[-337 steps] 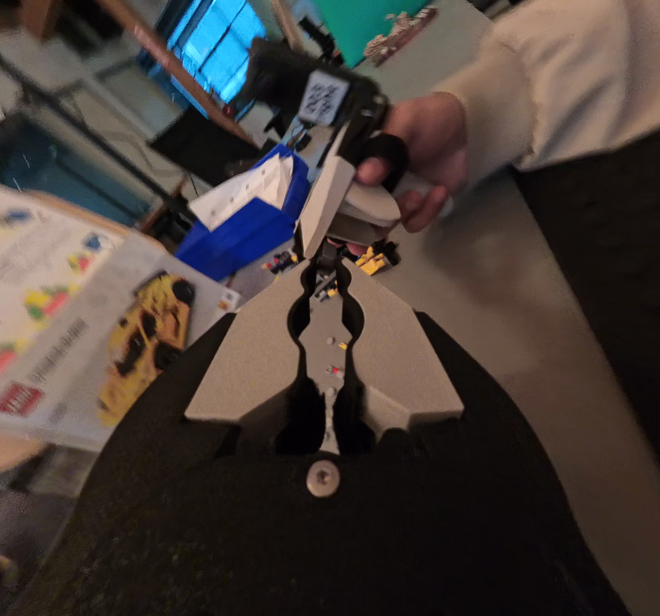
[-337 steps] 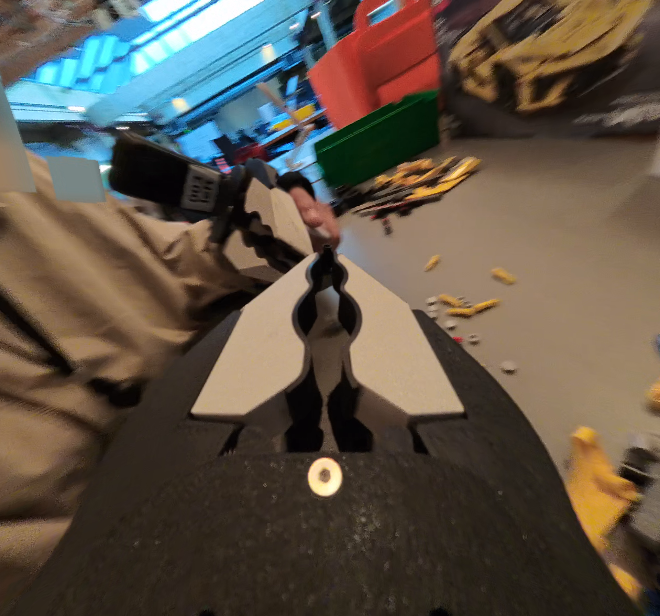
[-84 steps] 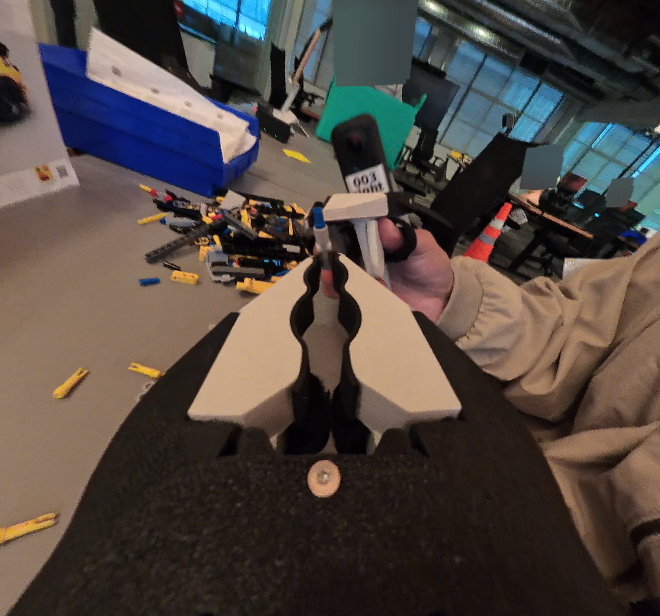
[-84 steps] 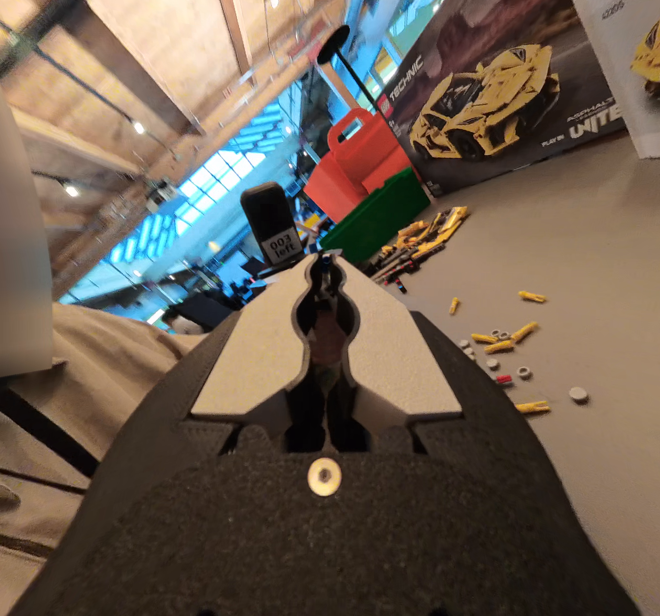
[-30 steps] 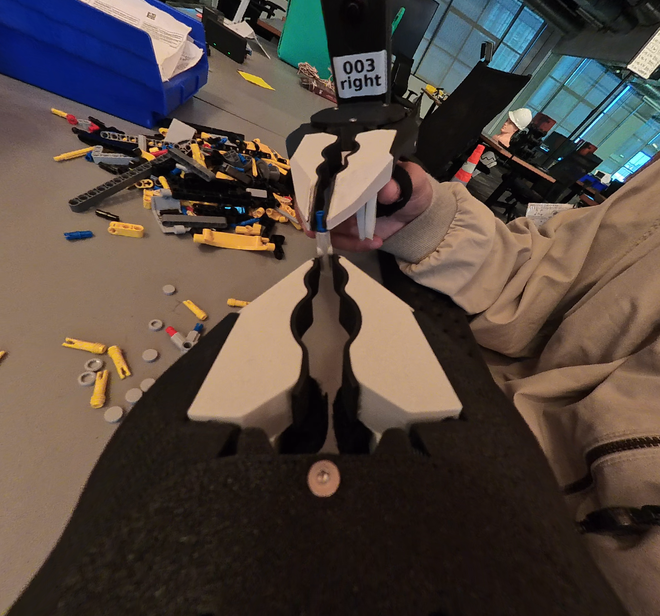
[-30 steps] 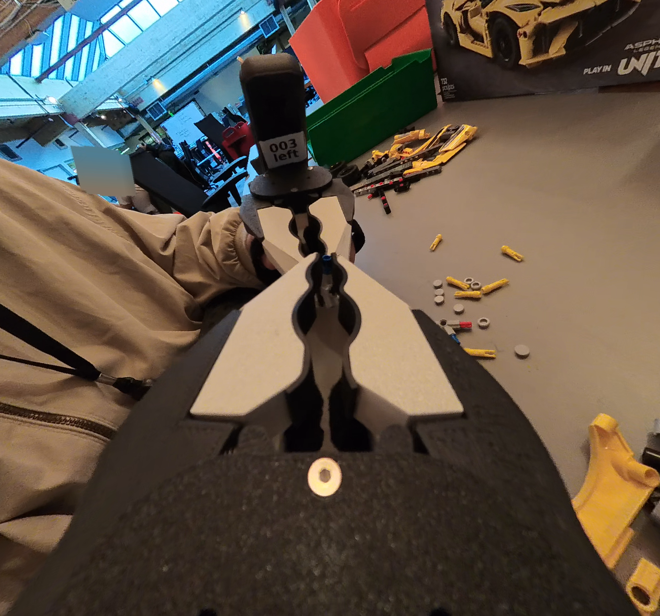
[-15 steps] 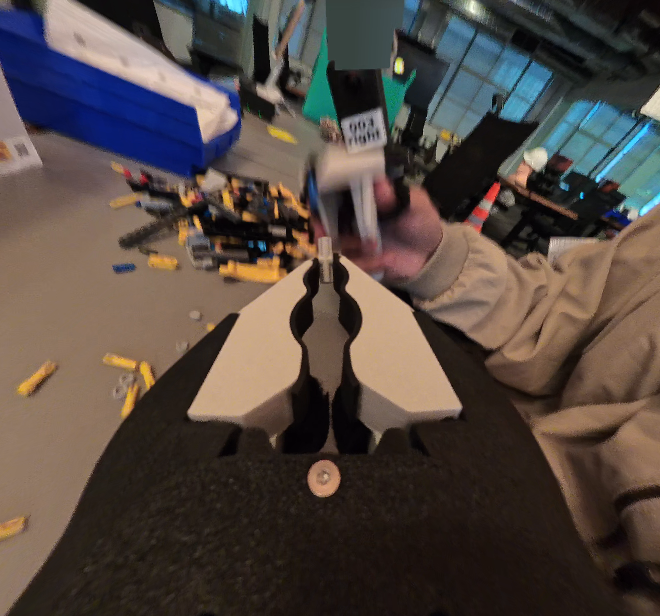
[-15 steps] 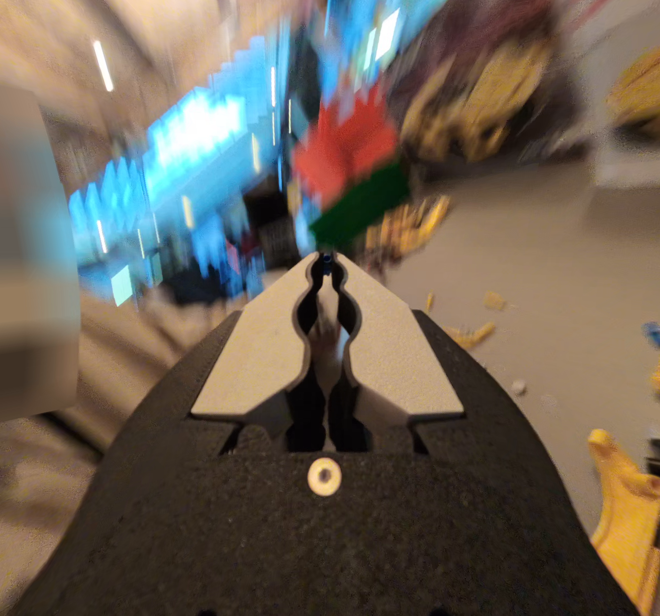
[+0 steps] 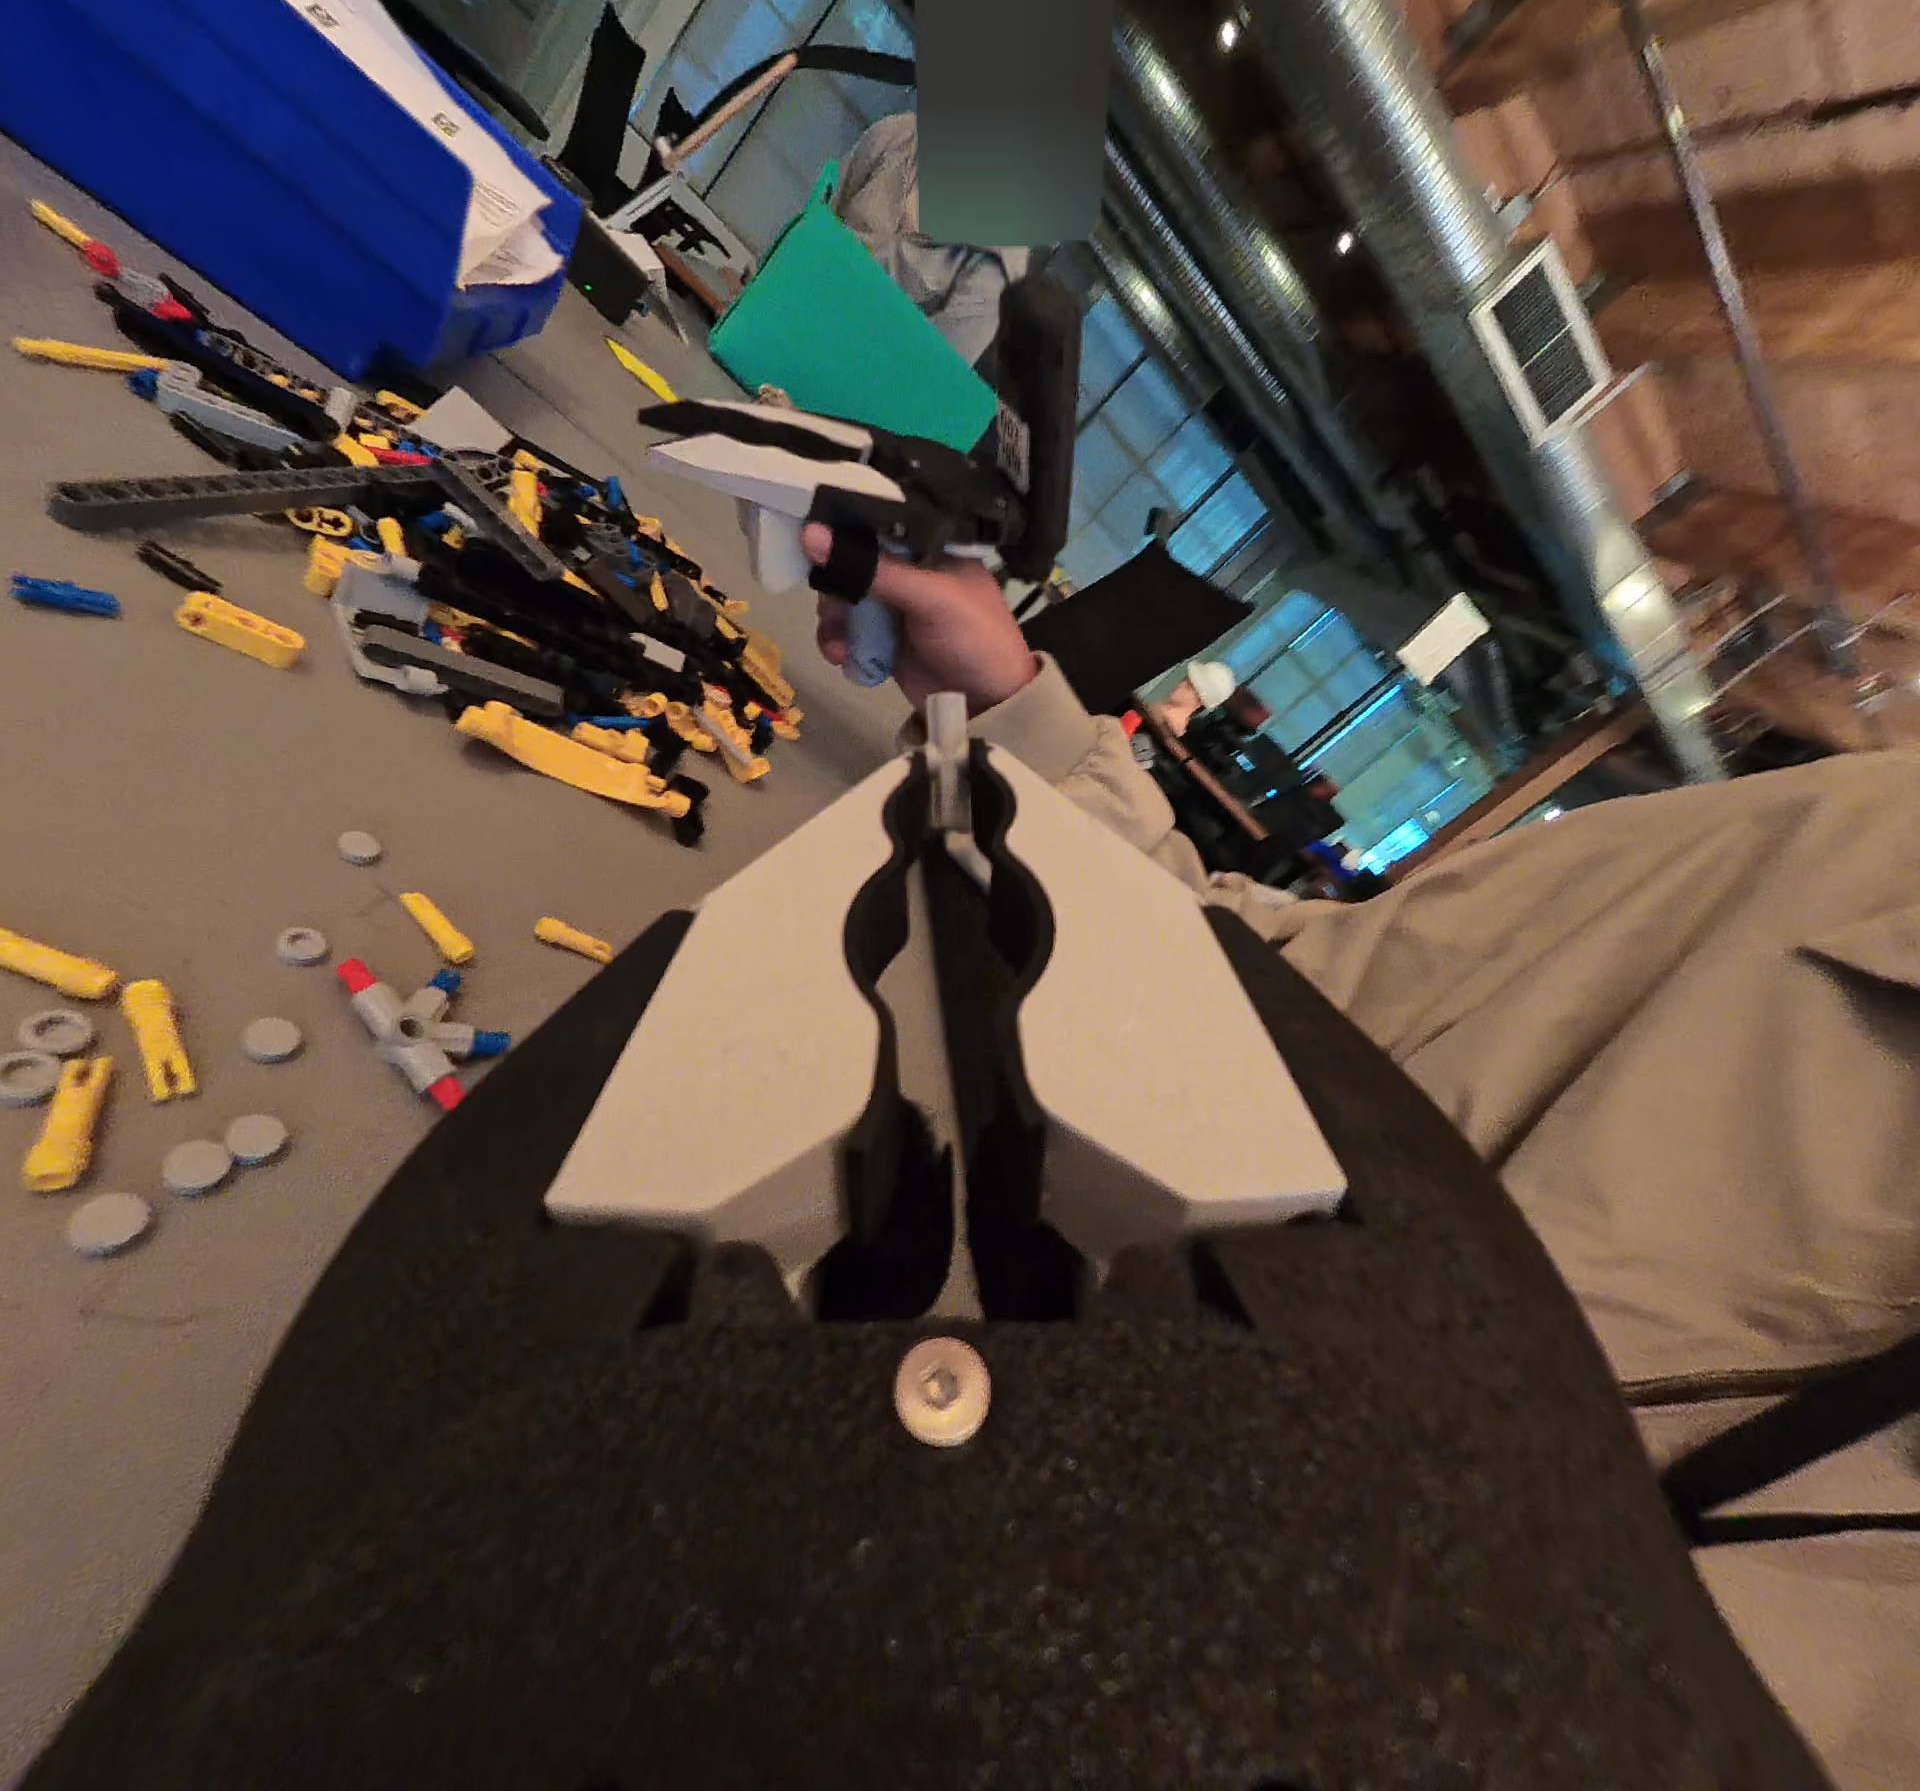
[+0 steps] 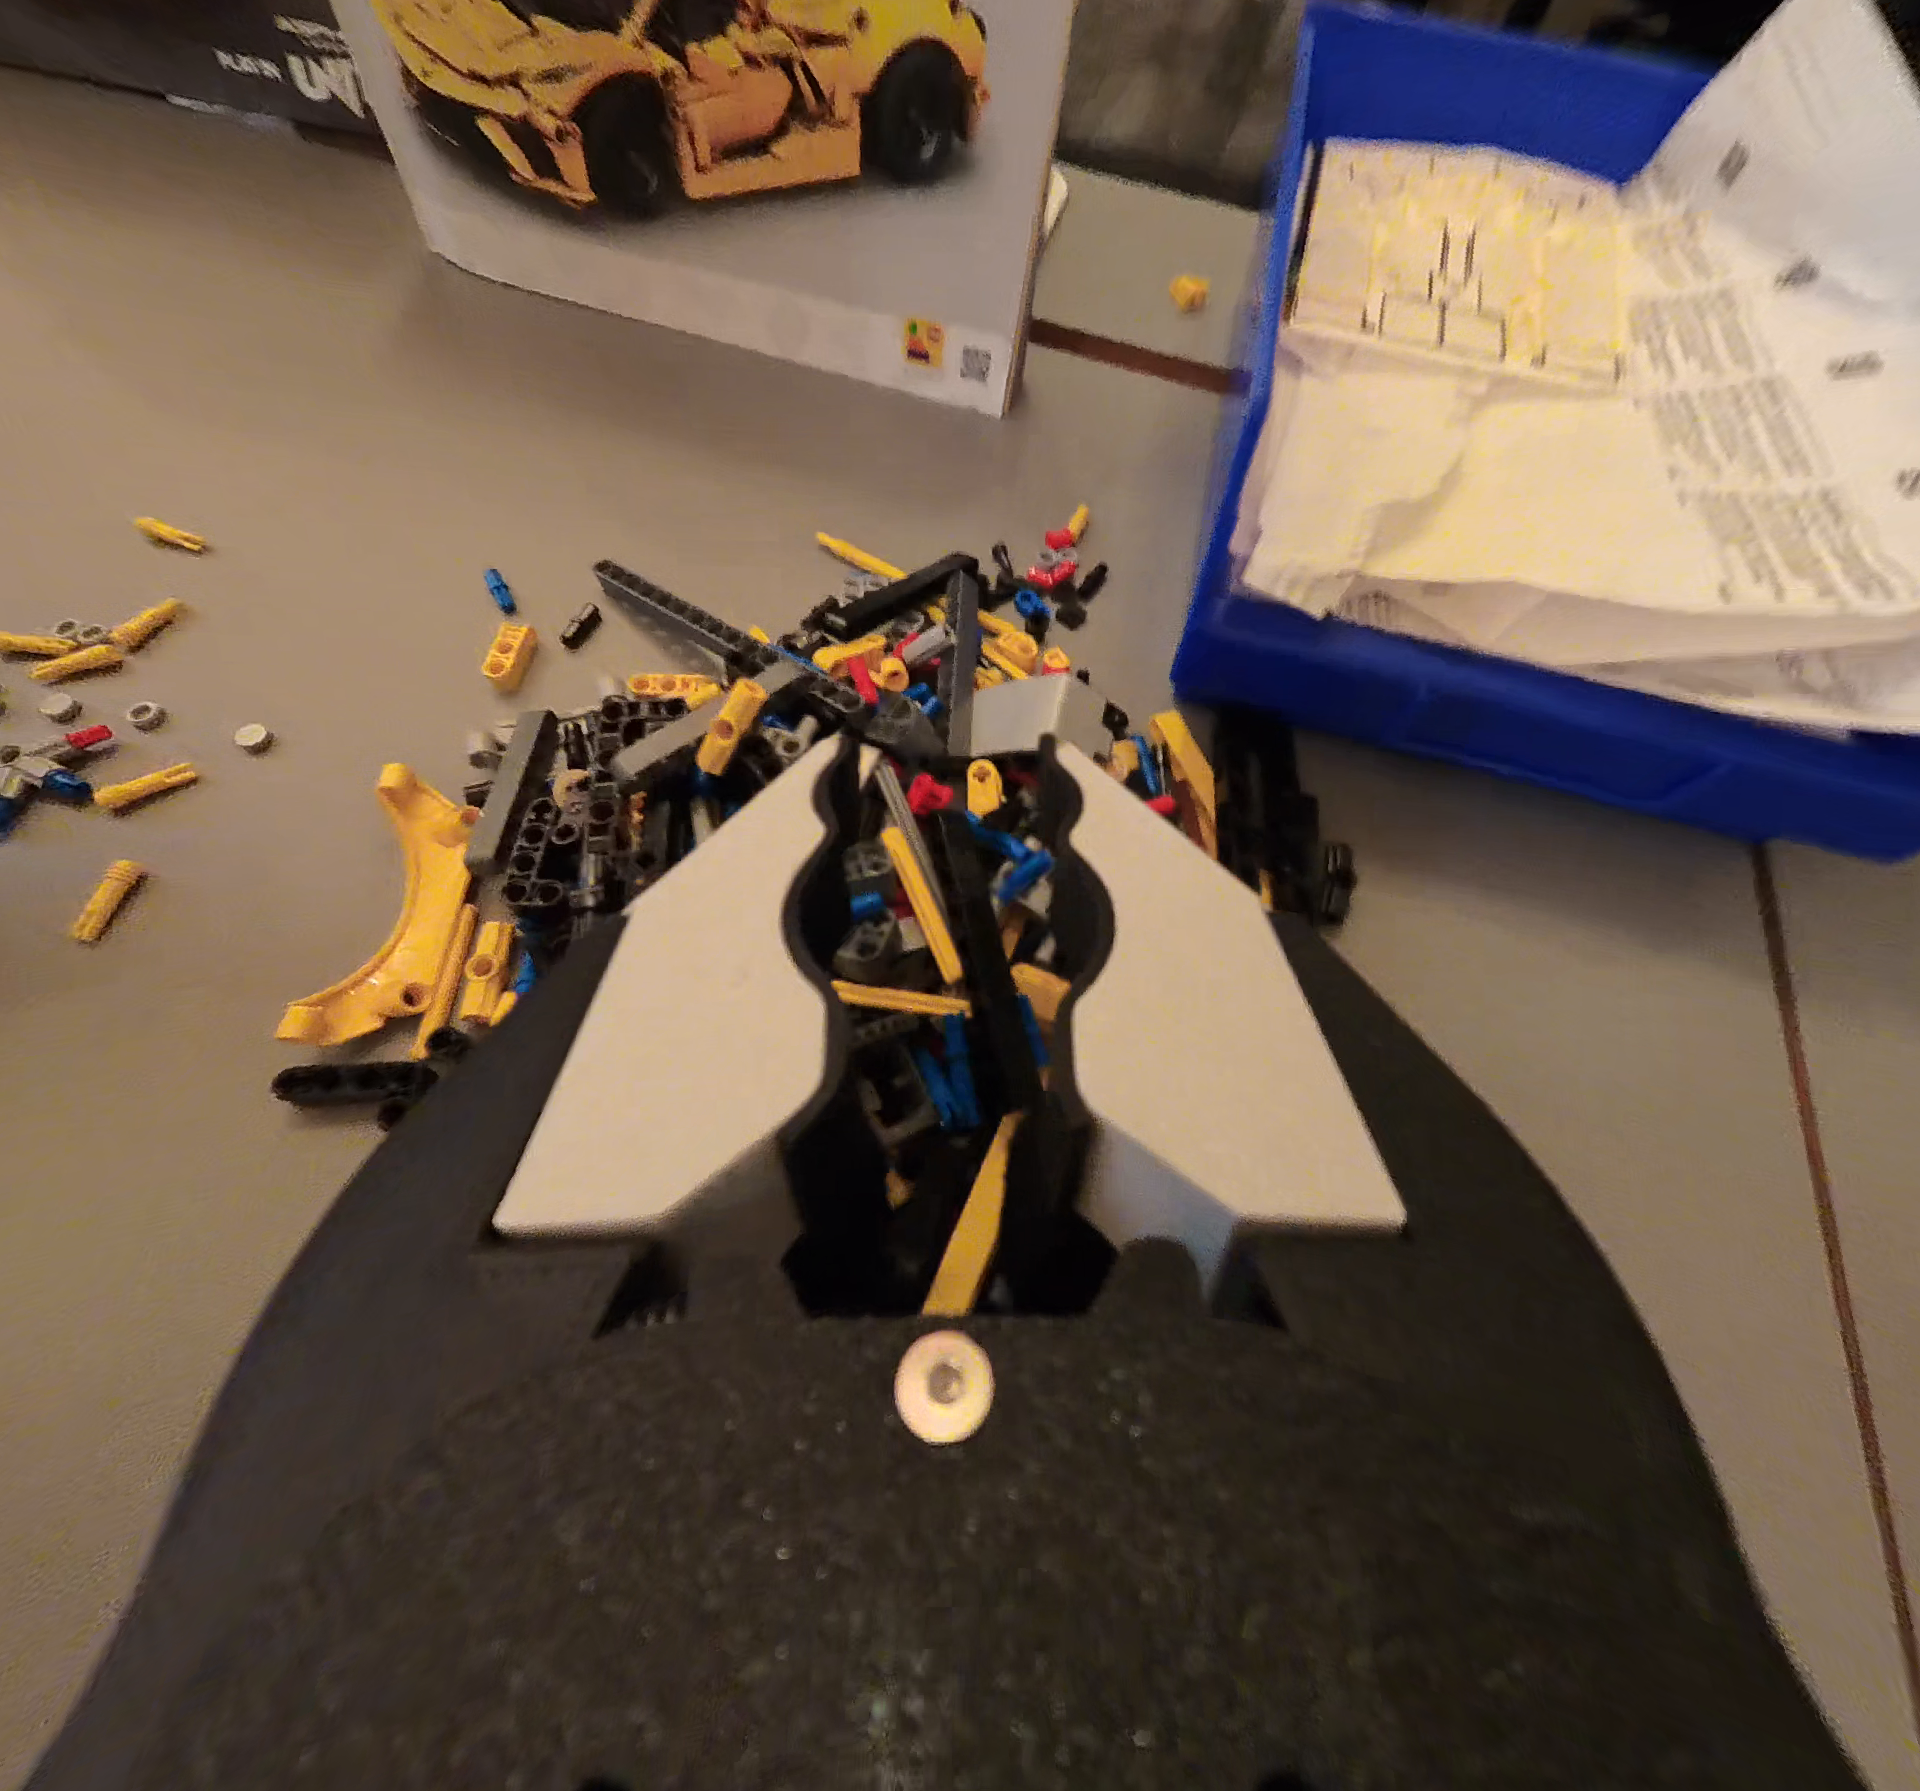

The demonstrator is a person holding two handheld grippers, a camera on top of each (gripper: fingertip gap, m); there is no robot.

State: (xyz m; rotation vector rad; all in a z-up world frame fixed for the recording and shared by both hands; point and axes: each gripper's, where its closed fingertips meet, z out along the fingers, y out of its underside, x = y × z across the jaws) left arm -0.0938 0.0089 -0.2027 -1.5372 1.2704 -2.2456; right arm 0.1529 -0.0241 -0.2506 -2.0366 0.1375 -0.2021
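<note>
My left gripper (image 9: 945, 767) is shut on a small light-grey connector piece (image 9: 945, 739) that sticks out past its tips, held up in the air. My right gripper (image 10: 948, 752) is open with nothing between its jaws. It hangs just above a pile of black, yellow, blue and red building pieces (image 10: 727, 702). In the left wrist view the right gripper (image 9: 660, 437) is held by a hand (image 9: 935, 629) and points left over the same pile (image 9: 540, 578).
A blue bin (image 10: 1507, 733) with folded paper sheets stands right of the pile; it also shows in the left wrist view (image 9: 239, 162). A box with a yellow car picture (image 10: 727, 131) stands behind. A curved yellow panel (image 10: 416, 910), yellow pins (image 9: 156, 1035) and grey discs (image 9: 270, 1040) lie scattered on the grey table (image 10: 312, 391).
My right gripper has swung away from the left one, down over the pile, and opened; the blue pin it held is no longer at its tips. My left gripper still holds the grey piece.
</note>
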